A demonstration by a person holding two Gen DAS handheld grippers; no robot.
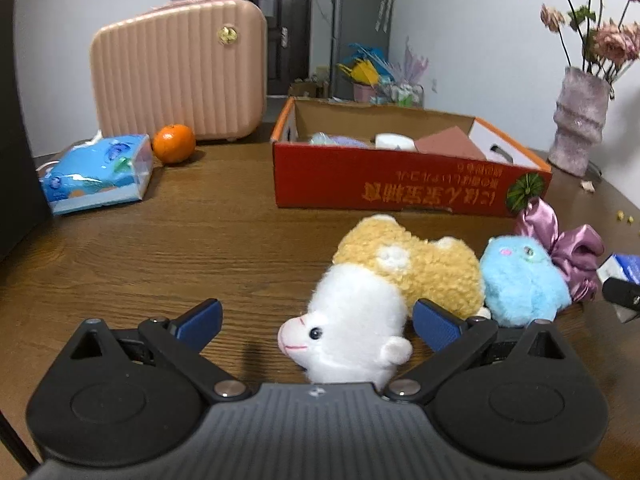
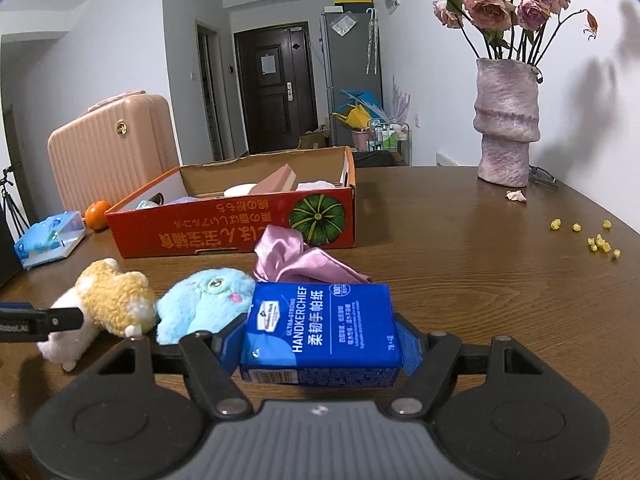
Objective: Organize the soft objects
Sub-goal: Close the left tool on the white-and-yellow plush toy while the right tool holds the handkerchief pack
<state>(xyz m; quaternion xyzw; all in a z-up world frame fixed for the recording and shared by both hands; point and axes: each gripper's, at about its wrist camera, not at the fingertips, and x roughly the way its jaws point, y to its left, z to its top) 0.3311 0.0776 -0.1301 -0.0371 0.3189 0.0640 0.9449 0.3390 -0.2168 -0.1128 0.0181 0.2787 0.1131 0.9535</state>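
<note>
A white-and-tan plush toy (image 1: 352, 332) lies on the wooden table (image 1: 200, 240), its white head between the fingers of my left gripper (image 1: 318, 322). That gripper is open and its blue pads do not press the toy. Right of it sit a light blue plush (image 1: 520, 284) and a purple satin bow (image 1: 568, 248). Behind them stands the red cardboard box (image 1: 400, 184), which holds several items. My right gripper (image 2: 320, 340) is shut on a blue handkerchief pack (image 2: 320, 320), held just above the table in front of the blue plush (image 2: 204, 300) and the bow (image 2: 296, 260).
A pink suitcase (image 1: 180, 68), an orange (image 1: 174, 143) and a blue tissue pack (image 1: 96, 174) stand at the back left. A purple vase of dried roses (image 2: 506, 120) is at the back right, with yellow crumbs (image 2: 600, 242) scattered near the table's right edge.
</note>
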